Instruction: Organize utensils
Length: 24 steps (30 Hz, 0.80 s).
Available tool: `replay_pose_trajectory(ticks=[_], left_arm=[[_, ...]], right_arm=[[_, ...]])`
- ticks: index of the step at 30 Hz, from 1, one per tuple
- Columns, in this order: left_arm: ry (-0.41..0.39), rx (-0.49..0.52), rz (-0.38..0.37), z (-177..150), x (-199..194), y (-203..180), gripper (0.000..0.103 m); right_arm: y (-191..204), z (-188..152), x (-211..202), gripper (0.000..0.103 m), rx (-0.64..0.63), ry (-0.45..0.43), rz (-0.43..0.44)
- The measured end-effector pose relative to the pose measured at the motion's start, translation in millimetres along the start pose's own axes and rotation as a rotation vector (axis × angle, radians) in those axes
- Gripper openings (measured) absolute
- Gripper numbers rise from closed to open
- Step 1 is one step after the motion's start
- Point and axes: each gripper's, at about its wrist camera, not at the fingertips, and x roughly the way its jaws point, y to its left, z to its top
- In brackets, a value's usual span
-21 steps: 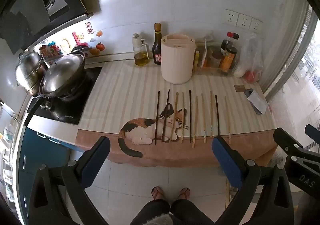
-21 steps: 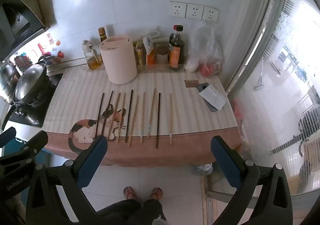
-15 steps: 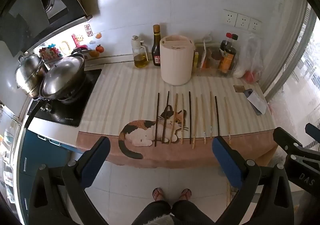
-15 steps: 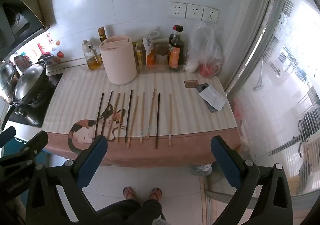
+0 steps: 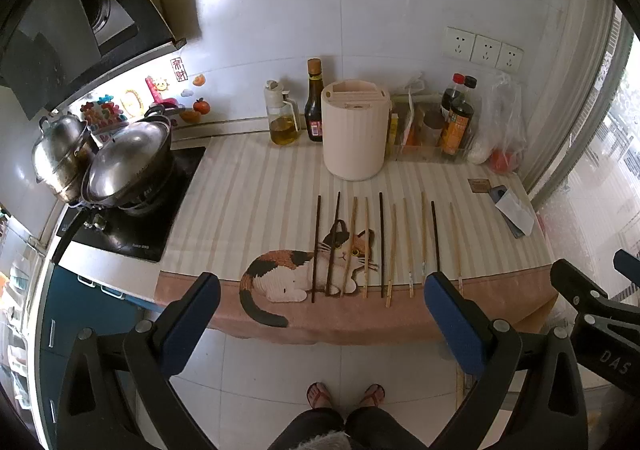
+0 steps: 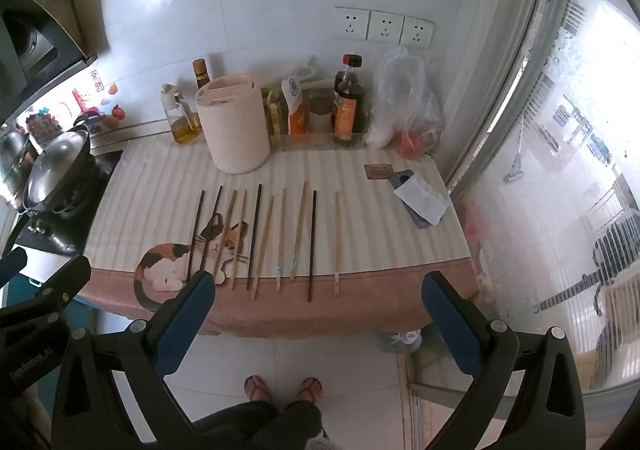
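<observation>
Left wrist view: left gripper [image 5: 320, 314] fingers spread, empty; ten chopsticks [image 5: 382, 244] lie side by side on tabletop [image 5: 248, 202], holder [image 5: 355, 134] behind, nothing sorted.
Right wrist view: right gripper [image 6: 320, 312] fingers spread, empty, short of the row.

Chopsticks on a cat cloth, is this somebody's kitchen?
Most likely a home kitchen: steel lidded pots sit on a black stove, and a glass oil bottle and dark sauce bottle stand by the white tiled wall.
</observation>
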Motion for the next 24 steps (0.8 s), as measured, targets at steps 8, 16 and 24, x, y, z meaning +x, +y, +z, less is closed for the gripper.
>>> replay_pose_trajectory(ticks=[8,16,24], left_arm=[[-0.002,-0.002,0.002,2.3,0.5,-1.5,0.103],[0.001,0.0,-0.003,3.7,-0.2,0.2,0.103],[-0.002,-0.001,-0.008,12.2,0.2,-1.2,0.103]], right_arm=[[-2.4,1.7,-1.0,0.103,0.005,-0.01,0.0],[-2.4,2.1,-0.4,0.103,0.003,-0.009,-0.004],[-5.8,7.1,0.1,0.103,0.003,-0.014,-0.008]])
